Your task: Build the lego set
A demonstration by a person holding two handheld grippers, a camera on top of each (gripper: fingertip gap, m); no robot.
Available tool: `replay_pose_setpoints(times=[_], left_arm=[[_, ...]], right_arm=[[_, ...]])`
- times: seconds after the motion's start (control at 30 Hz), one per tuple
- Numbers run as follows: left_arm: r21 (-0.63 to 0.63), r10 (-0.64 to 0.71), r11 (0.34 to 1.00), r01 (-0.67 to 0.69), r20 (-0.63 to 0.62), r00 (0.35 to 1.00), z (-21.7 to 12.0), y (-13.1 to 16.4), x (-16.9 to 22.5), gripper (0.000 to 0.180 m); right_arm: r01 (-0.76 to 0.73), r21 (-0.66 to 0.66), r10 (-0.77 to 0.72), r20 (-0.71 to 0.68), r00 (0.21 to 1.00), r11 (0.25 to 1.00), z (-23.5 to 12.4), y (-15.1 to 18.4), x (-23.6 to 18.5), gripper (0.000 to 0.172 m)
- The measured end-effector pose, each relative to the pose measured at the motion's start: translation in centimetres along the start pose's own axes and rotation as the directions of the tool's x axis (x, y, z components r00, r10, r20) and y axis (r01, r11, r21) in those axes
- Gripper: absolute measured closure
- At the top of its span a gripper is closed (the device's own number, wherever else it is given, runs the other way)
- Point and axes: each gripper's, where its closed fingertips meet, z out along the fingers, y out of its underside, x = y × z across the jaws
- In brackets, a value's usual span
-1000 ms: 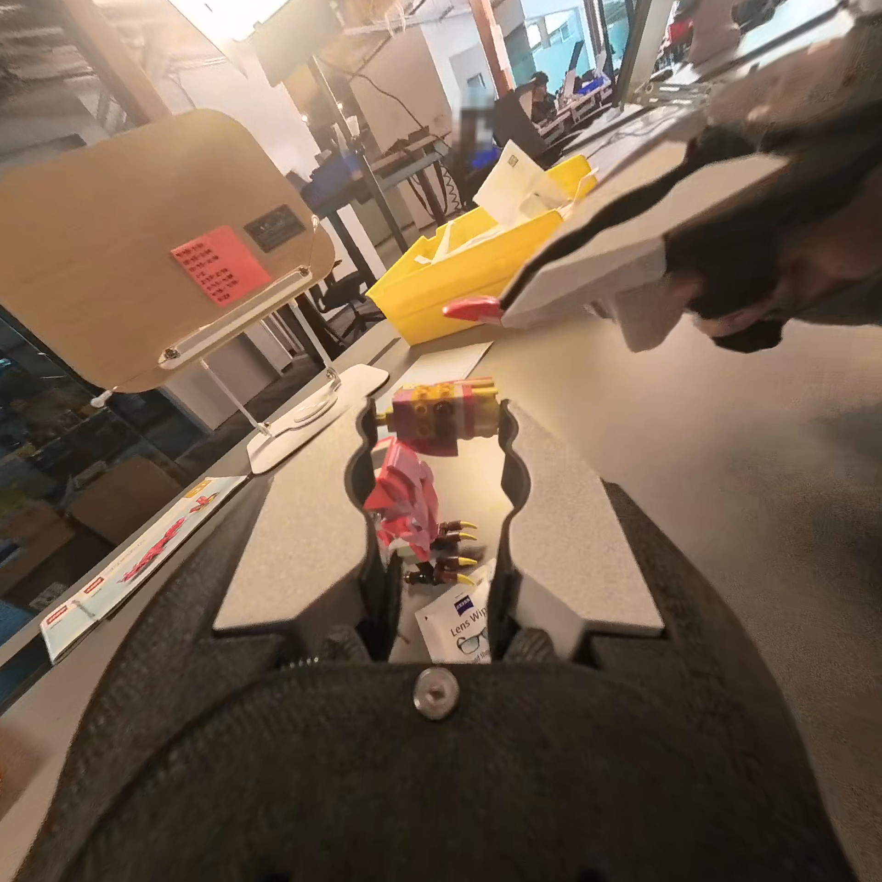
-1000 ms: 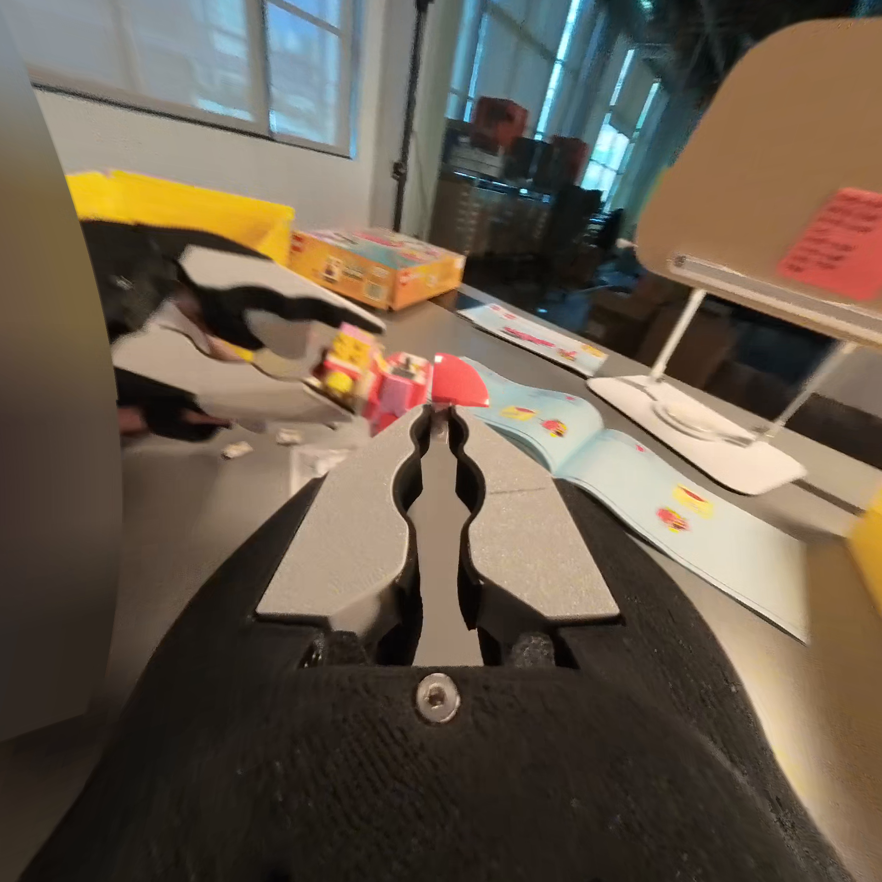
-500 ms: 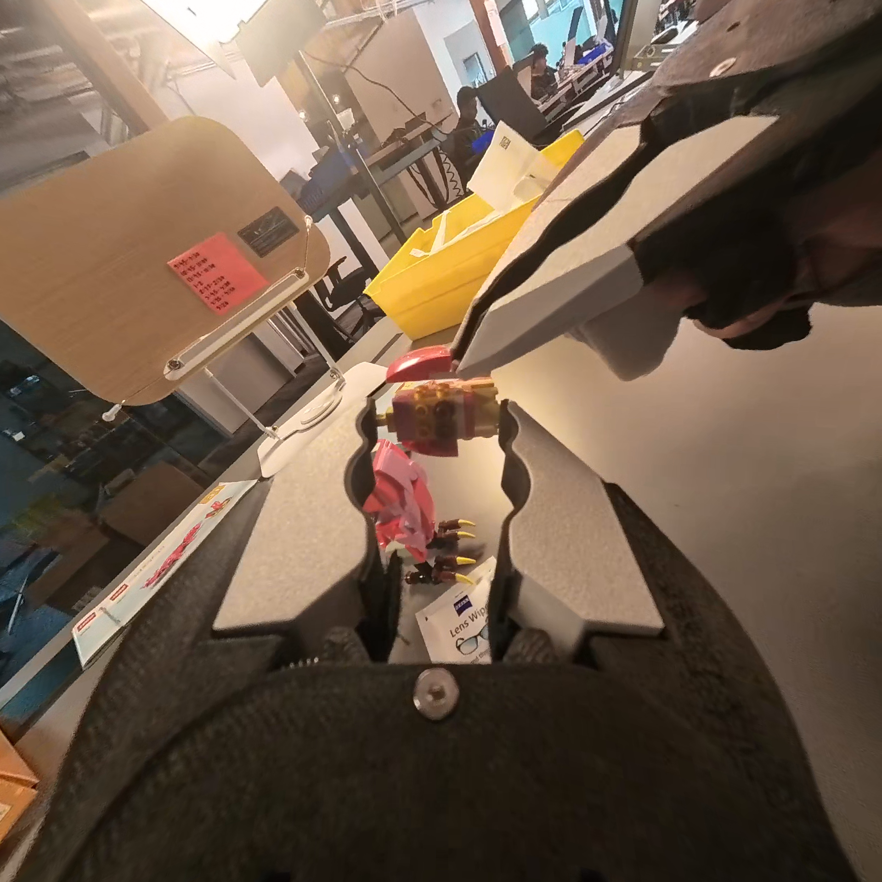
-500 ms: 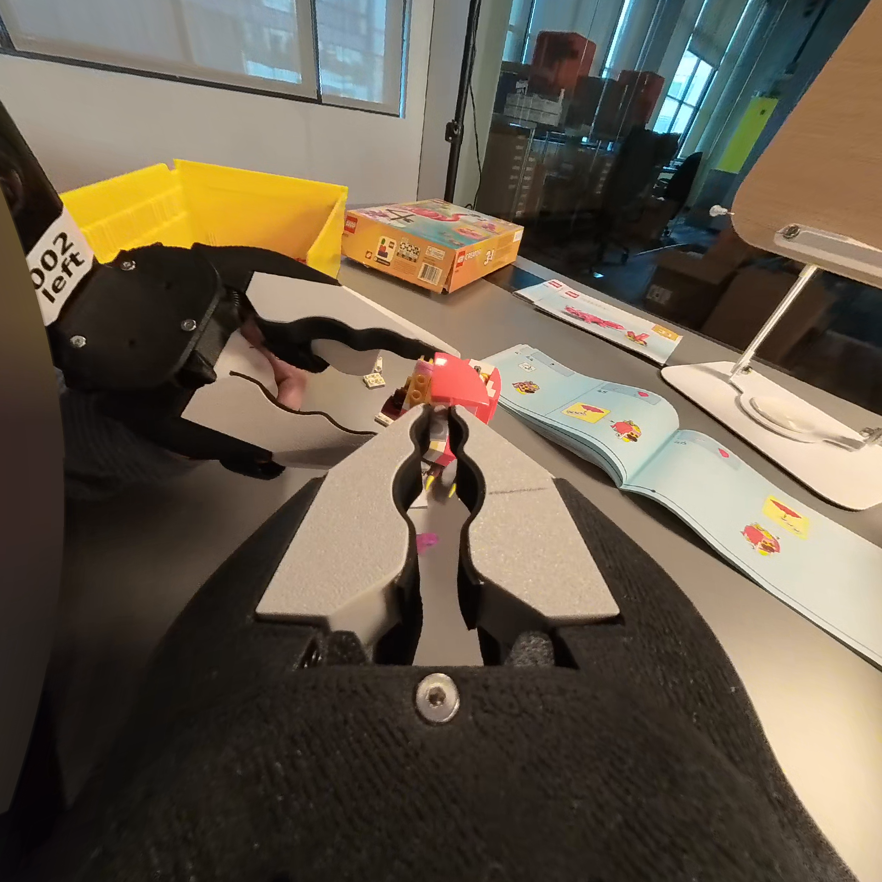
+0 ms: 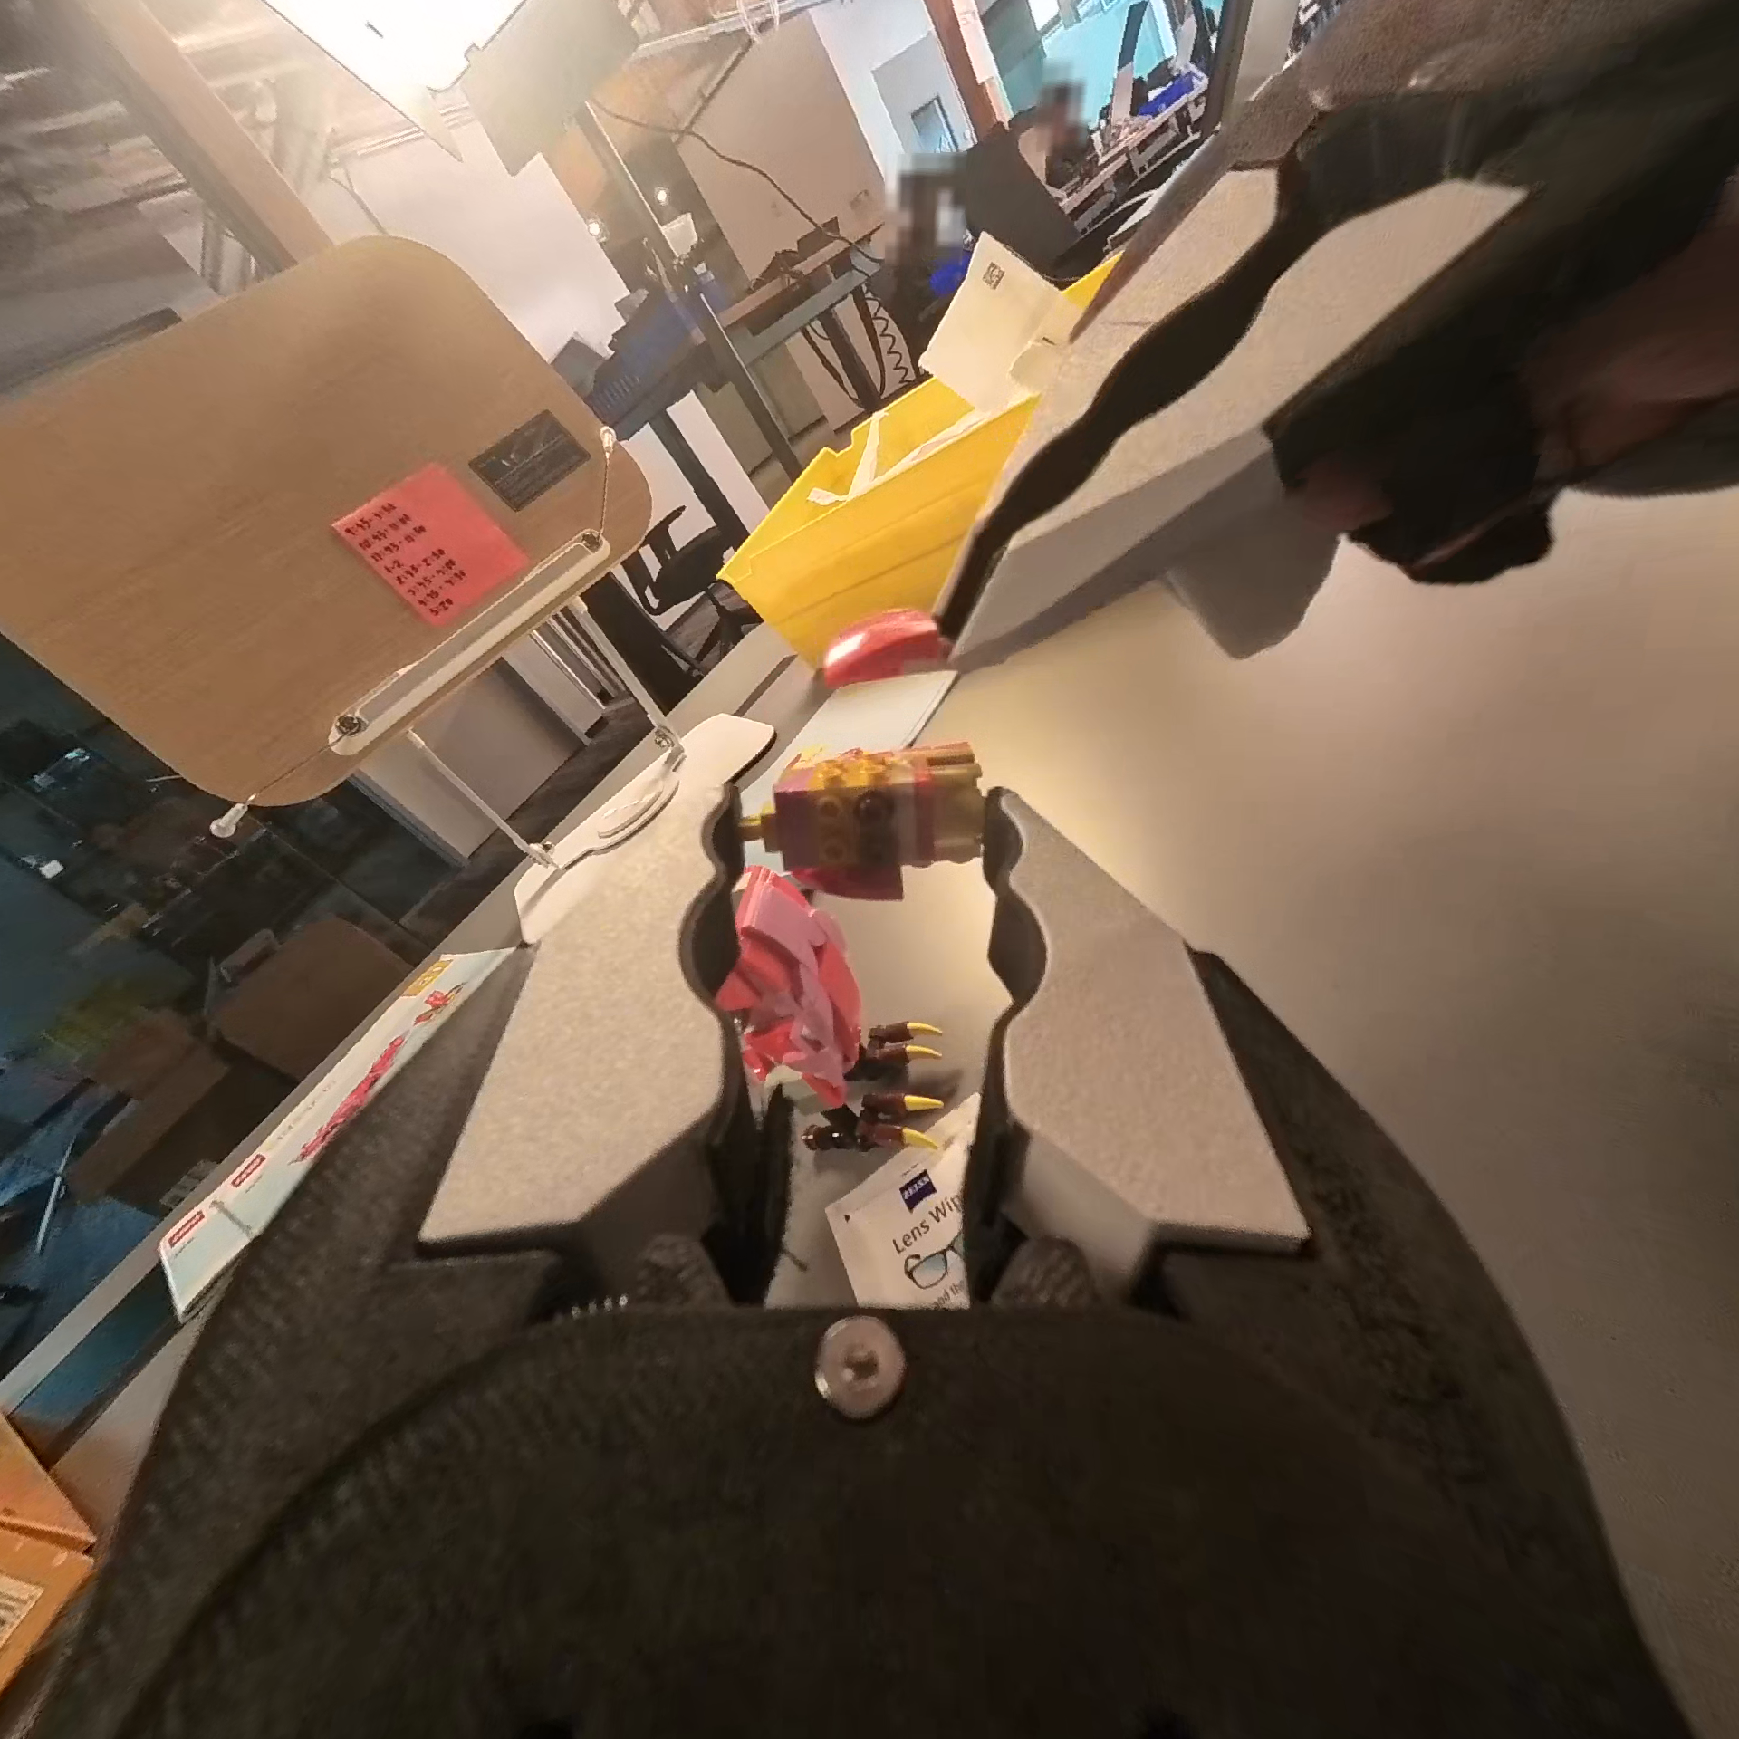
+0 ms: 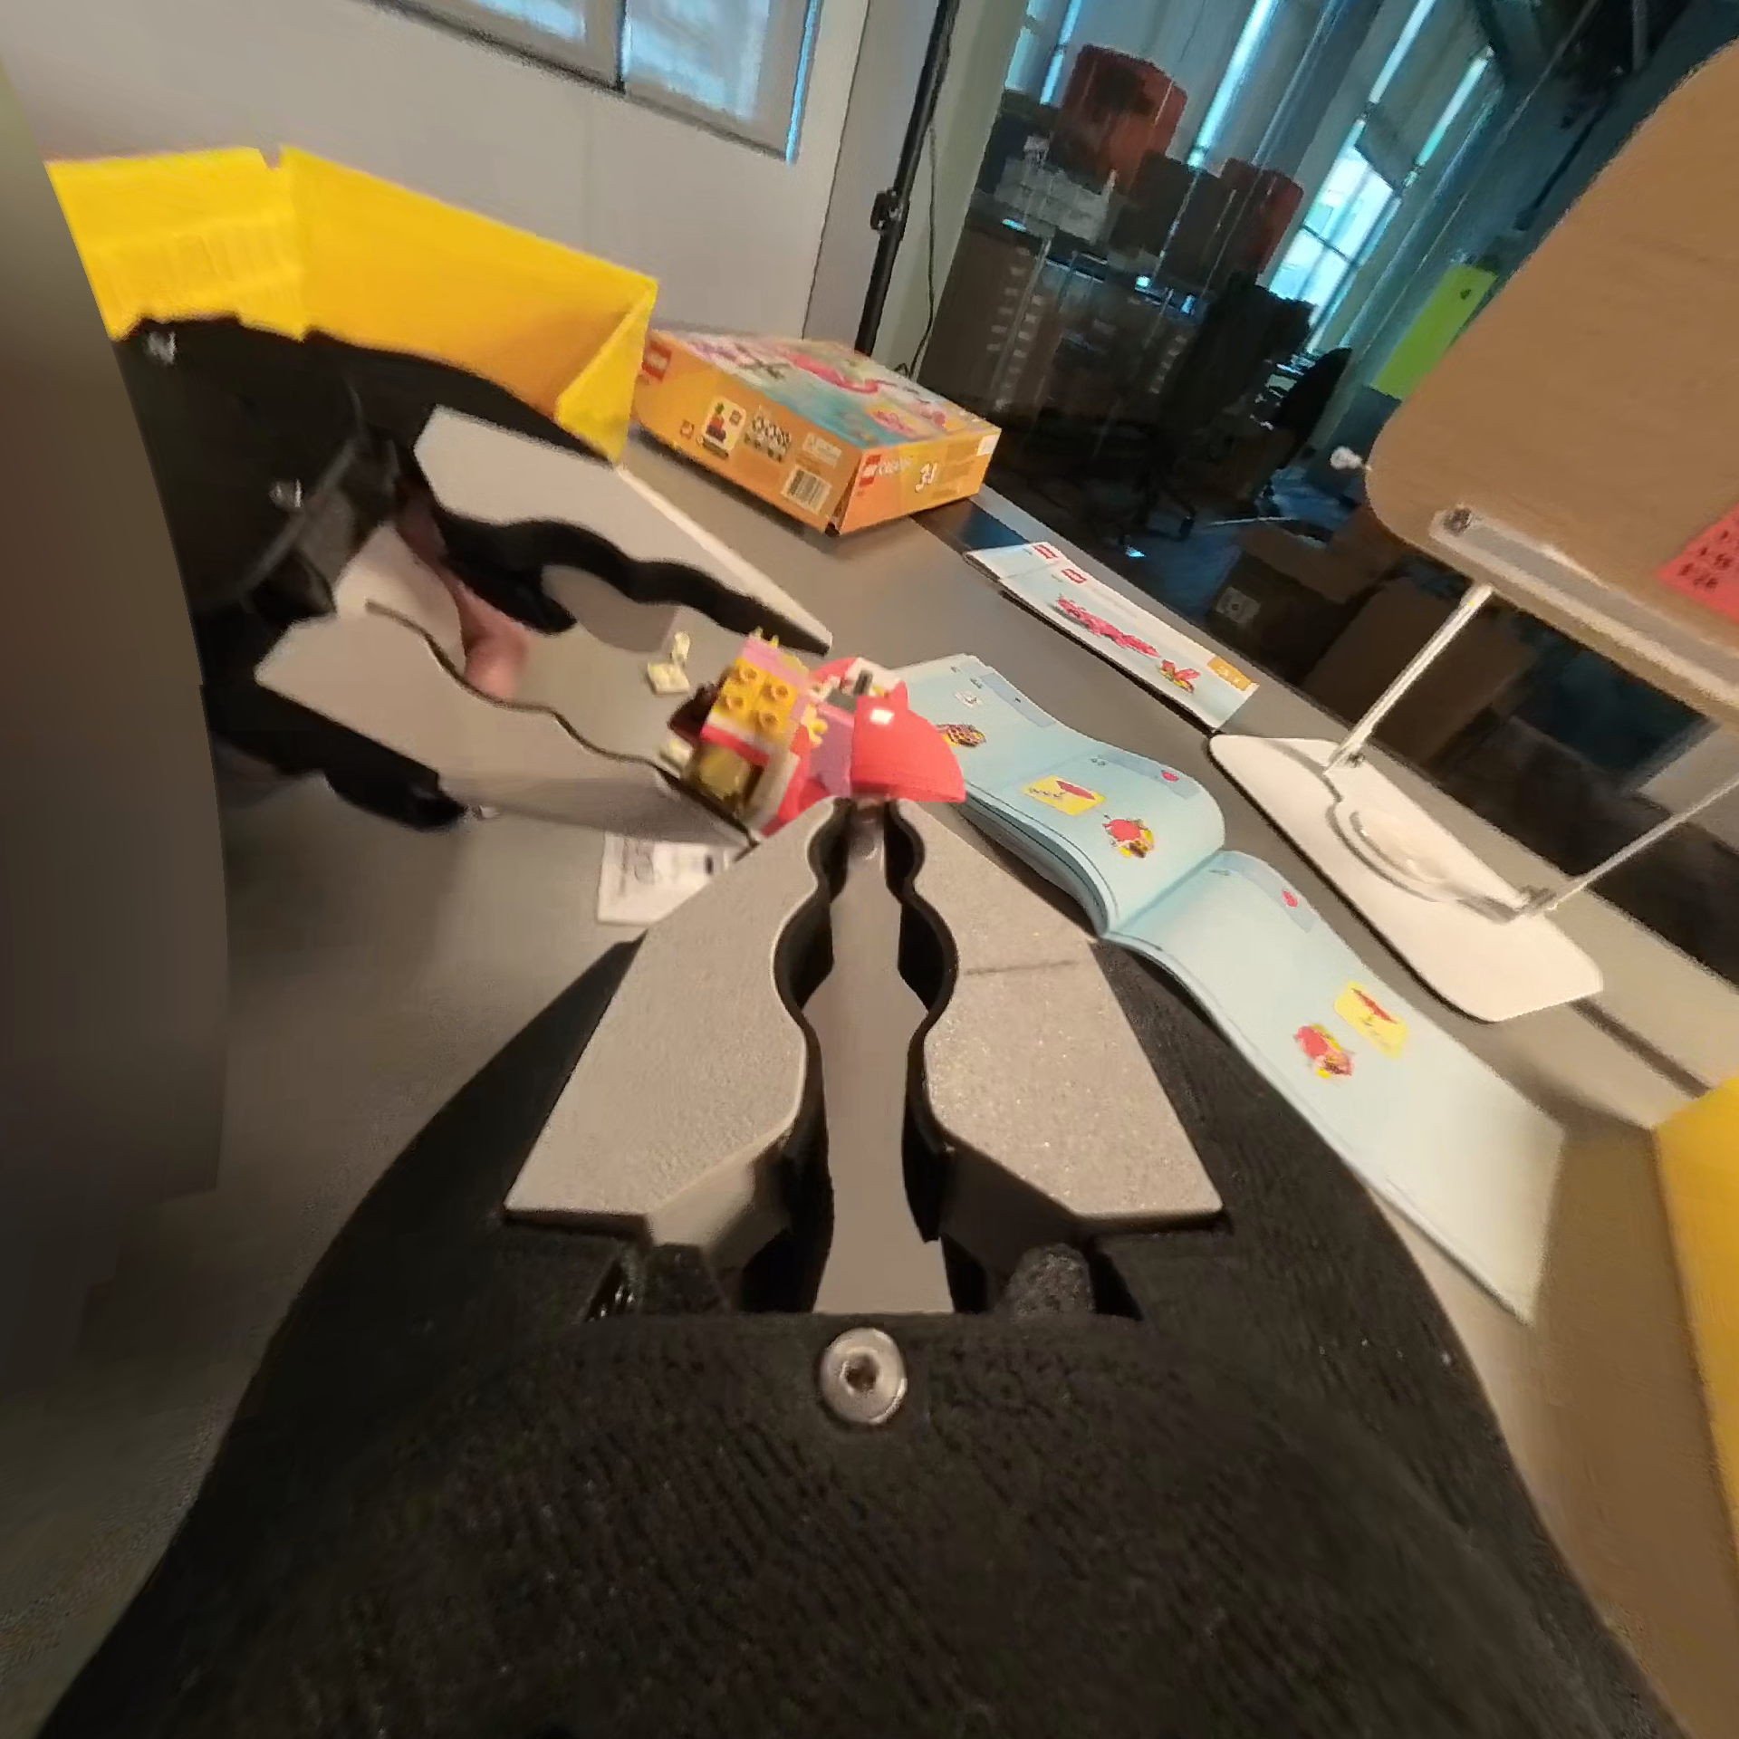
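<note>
The left hand-held gripper was clamped on a toy brick model, which spanned the gap between its two tips: a small peg at the model's nine o'clock end met the left tip, and the tan block at its three o'clock end pressed against the right tip. The model was a chunky block of magenta, yellow and tan bricks with round studs facing the camera. Below it, toward six o'clock, hung a pink and red layered part and dark claws with yellow tips.

The right hand-held gripper was nearly closed, pinching a red curved piece at its tips. From the left wrist view, that piece sat at twelve o'clock from the model, apart from it.

On the grey counter lay an open pale blue booklet at three o'clock of the right tips, an orange box toward twelve, and a yellow bin at ten o'clock.
</note>
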Motion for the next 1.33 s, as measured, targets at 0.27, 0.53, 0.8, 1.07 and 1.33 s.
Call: replay_pose_setpoints(times=[0.27, 0.53, 0.8, 1.07, 1.33], left_arm=[[-0.003, -0.032, 0.999, 0.032, -0.057, 0.998, 0.0, 0.0, 0.6, 0.13], [-0.015, -0.04, 0.999, 0.039, -0.098, 0.994, 0.0, 0.1, 1.3, 0.131], [-0.018, -0.066, 0.998, 0.064, -0.114, 0.991, 0.0, 0.1, 1.4, 0.131], [-0.02, -0.066, 0.998, 0.064, -0.114, 0.991, 0.0, 0.0, 1.4, 0.131], [-0.014, -0.045, 0.999, 0.044, -0.094, 0.995, 0.0, -0.1, 1.2, 0.131]], right_arm=[[0.267, -0.244, -0.208, 0.24, 0.948, 0.932, -1.6, 5.8, 1.1, 0.167], [0.3, -0.406, -0.028, 0.555, 0.831, 0.863, -4.3, 12.4, -1.6, 0.167], [0.256, -0.43, 0.009, 0.525, 0.851, 0.866, -4.6, 12.8, -1.0, 0.159], [0.214, -0.438, 0.04, 0.502, 0.864, 0.873, -4.9, 12.9, -1.2, 0.166], [-0.154, -0.335, 0.286, 0.392, 0.874, 0.93, -3.4, 7.6, -1.1, 0.146]])
